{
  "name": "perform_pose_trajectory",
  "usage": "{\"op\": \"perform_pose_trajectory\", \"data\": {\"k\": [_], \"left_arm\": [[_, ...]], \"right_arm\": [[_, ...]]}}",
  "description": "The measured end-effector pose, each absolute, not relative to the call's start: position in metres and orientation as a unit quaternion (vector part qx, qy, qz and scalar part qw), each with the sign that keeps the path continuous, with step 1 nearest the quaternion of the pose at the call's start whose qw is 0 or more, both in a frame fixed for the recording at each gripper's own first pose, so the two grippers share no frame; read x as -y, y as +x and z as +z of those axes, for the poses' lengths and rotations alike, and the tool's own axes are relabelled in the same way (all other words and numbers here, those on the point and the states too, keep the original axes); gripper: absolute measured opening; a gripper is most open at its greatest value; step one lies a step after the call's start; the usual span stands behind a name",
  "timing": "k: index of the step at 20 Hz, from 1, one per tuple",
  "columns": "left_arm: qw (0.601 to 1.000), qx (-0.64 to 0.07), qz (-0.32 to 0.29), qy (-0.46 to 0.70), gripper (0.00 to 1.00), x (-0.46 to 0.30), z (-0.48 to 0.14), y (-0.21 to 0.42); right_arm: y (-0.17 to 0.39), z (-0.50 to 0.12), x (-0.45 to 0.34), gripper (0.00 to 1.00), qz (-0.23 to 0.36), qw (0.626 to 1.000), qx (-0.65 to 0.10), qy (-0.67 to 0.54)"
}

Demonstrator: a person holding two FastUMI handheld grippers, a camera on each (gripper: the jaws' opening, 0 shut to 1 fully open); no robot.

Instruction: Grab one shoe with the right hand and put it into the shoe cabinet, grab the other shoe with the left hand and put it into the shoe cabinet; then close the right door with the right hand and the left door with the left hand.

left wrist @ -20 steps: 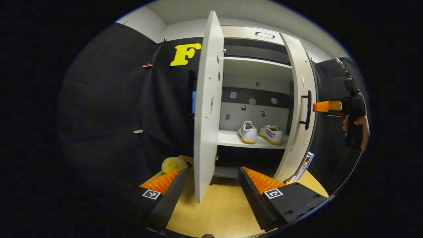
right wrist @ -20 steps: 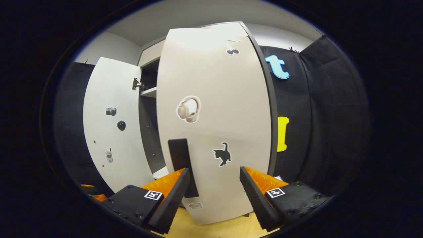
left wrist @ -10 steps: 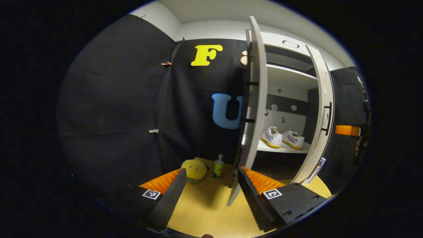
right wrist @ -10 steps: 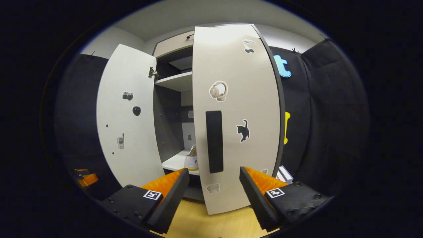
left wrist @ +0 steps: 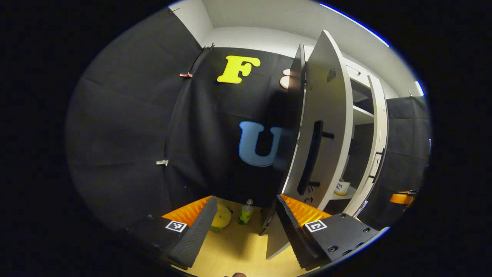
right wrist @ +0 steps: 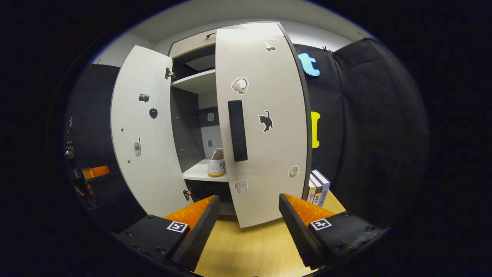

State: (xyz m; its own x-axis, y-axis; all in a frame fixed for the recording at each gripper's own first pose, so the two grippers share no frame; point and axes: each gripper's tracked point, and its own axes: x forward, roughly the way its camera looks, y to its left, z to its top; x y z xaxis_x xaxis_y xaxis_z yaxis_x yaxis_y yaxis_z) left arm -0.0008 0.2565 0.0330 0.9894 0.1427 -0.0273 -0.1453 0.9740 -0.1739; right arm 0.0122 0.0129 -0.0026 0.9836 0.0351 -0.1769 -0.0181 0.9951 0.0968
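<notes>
The white canvas shoe (right wrist: pixel 216 163) sits on the white cabinet's shelf (right wrist: pixel 200 171). The right door (right wrist: pixel 261 127) has swung nearly shut; my right gripper (right wrist: pixel 248 223) backs off, fingers wide, empty. My left gripper (left wrist: pixel 246 227), equally open, nears the left door (left wrist: pixel 321 127).

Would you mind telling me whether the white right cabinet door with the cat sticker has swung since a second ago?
Cannot tell: the white right cabinet door stands part open. It hid the shelf earlier and now shows it, but the camera itself moved.
</notes>
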Motion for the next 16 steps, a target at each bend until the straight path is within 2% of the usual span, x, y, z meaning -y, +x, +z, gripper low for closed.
{"op": "perform_pose_trajectory", "data": {"k": [9, 16], "left_arm": [[0.998, 0.012, -0.010, -0.067, 0.95, -0.253, 0.087, 0.067], [0.999, 0.019, -0.026, -0.013, 0.95, -0.237, 0.104, 0.083]], "right_arm": [[-0.030, -0.015, 0.032, 0.98, -0.065, 0.990, -0.098, 0.073], [-0.048, -0.019, 0.060, 0.98, -0.109, 0.985, -0.093, 0.092]]}}
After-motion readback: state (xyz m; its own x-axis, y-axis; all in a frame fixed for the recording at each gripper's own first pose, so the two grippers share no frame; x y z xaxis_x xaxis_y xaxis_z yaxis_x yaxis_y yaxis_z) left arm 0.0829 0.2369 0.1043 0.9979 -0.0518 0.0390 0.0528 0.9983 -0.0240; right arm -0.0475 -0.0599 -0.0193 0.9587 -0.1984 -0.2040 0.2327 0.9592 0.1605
